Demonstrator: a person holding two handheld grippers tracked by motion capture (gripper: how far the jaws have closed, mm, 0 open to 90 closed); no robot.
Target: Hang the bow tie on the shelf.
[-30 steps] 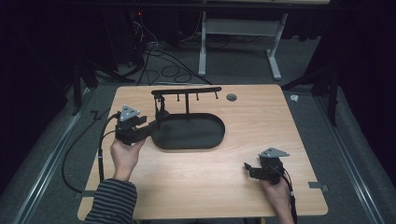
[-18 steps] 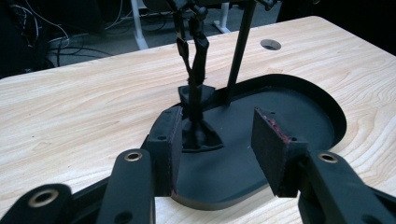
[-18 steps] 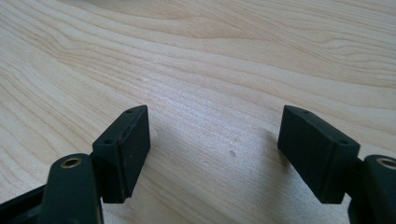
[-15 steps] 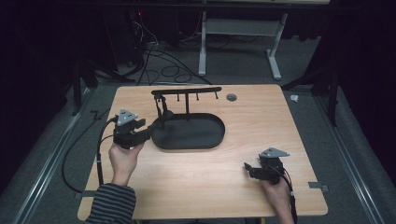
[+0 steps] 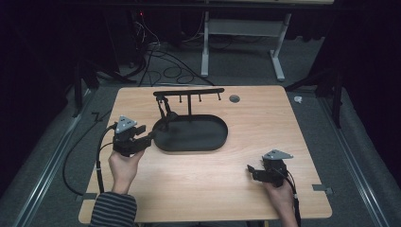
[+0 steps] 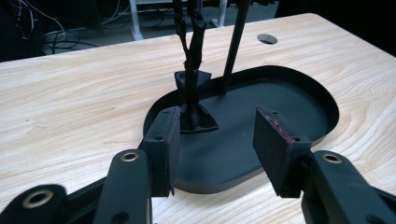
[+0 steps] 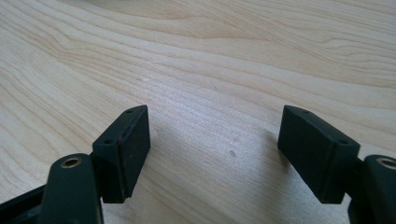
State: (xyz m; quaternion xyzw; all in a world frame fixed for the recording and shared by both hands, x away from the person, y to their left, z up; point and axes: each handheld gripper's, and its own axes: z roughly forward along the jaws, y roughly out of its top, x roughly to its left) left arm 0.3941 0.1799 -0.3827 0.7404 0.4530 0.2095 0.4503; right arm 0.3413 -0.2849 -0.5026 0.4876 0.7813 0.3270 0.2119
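High view: left tool (image 5: 150, 137) spread at near-left rim of black oval tray (image 5: 208, 144); right tool (image 5: 250, 171) spread over bare wooden counter (image 5: 198, 189). Dangling black strap (image 6: 192, 56) likely soft, light; pinch low.

I see my left gripper (image 5: 147, 137) just beside the black oval tray (image 5: 208, 142) (at its near-left rim), below the hook rack (image 5: 189, 92). My right gripper (image 5: 255, 171) rests well apart on bare table (image 5: 198, 184).
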